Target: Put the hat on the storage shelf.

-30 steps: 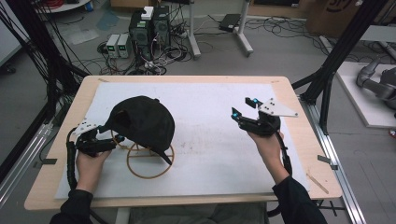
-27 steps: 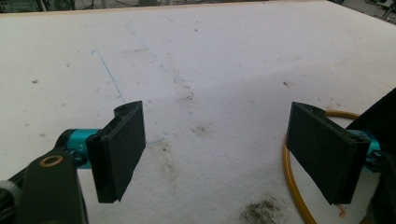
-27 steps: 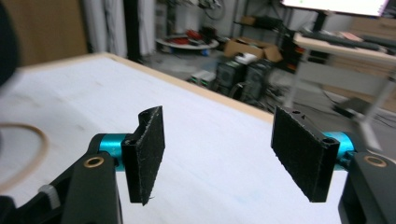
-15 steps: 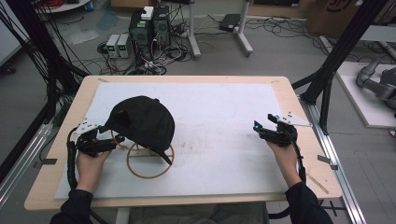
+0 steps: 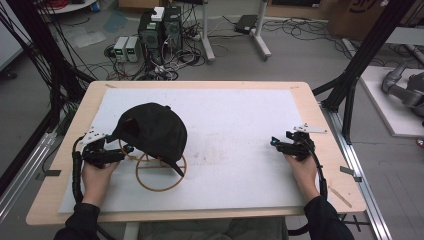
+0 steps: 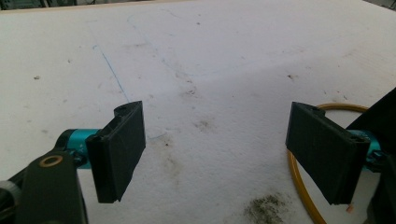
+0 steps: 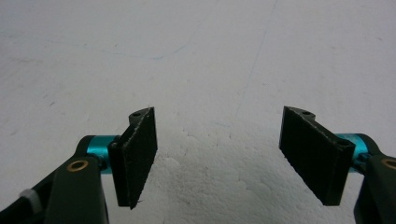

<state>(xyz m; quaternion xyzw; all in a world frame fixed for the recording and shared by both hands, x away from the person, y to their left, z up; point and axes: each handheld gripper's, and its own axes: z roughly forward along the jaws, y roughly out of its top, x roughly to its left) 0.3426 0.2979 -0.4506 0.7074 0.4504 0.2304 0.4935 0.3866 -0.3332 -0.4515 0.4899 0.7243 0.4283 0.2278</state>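
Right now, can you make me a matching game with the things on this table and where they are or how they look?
Things:
1. black fabric baseball cap
2. thin round wooden ring stand
3. left hand-held gripper
4. right hand-held gripper

Clues:
A. jaws open over bare white sheet, at the table's right side
B. perched on top of the stand
C. tan hoop lying flat on the sheet
D. jaws open, beside the cap

Pairs: 1-B, 2-C, 3-D, 4-A

One black cap [image 5: 152, 131], one wooden stand [image 5: 161, 172], two grippers [image 5: 114, 155] [image 5: 276, 144].
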